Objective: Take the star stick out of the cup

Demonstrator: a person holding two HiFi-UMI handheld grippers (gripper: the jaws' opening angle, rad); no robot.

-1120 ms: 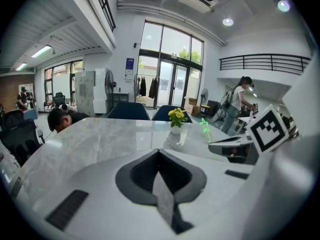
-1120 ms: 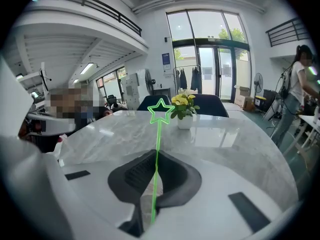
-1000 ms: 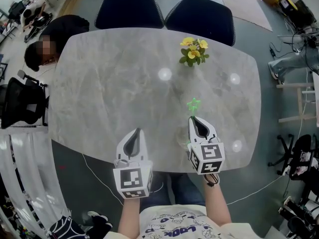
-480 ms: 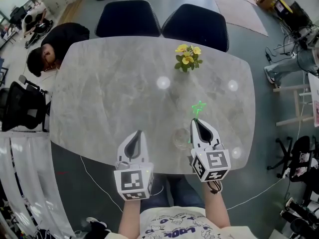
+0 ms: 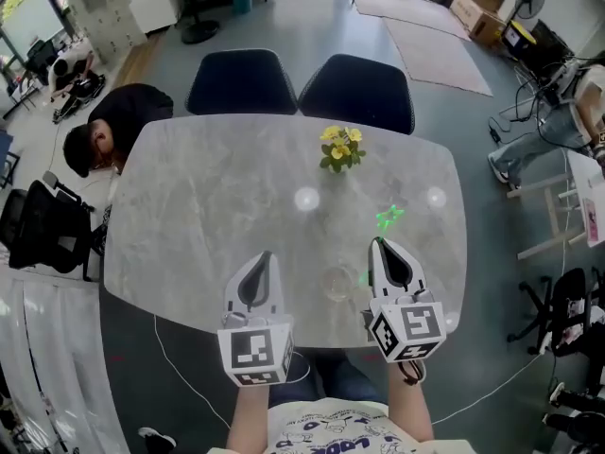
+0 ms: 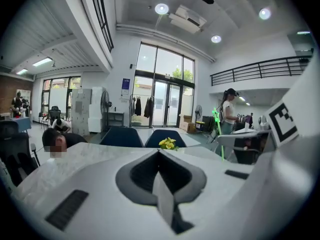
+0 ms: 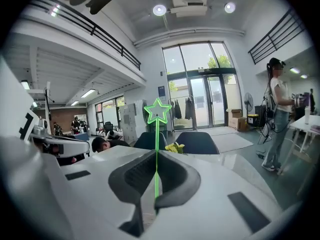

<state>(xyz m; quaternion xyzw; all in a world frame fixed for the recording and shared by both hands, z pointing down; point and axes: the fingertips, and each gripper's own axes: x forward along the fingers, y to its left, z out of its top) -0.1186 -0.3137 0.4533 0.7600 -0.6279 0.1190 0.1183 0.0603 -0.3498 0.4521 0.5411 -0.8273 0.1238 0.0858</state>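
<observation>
A green star stick (image 5: 389, 218) rises from the tip of my right gripper (image 5: 382, 245), which is shut on its thin shaft. In the right gripper view the star (image 7: 158, 111) stands upright above the closed jaws (image 7: 156, 156). A clear glass cup (image 5: 337, 282) sits on the marble table (image 5: 208, 206) just left of that gripper. The stick's lower end shows as a green glint by the cup's right rim. My left gripper (image 5: 262, 258) hovers left of the cup, shut on nothing (image 6: 159, 154). The stick (image 6: 218, 129) also shows at the right in the left gripper view.
A small pot of yellow flowers (image 5: 338, 149) stands at the table's far side. Two dark chairs (image 5: 242, 81) (image 5: 357, 91) are tucked in behind it. A person (image 5: 104, 135) leans at the table's left corner, near a black office chair (image 5: 38, 230).
My right gripper has moved right and away from the cup with the star stick, which now tilts to the right. The head view has tipped up. The left gripper has barely moved.
</observation>
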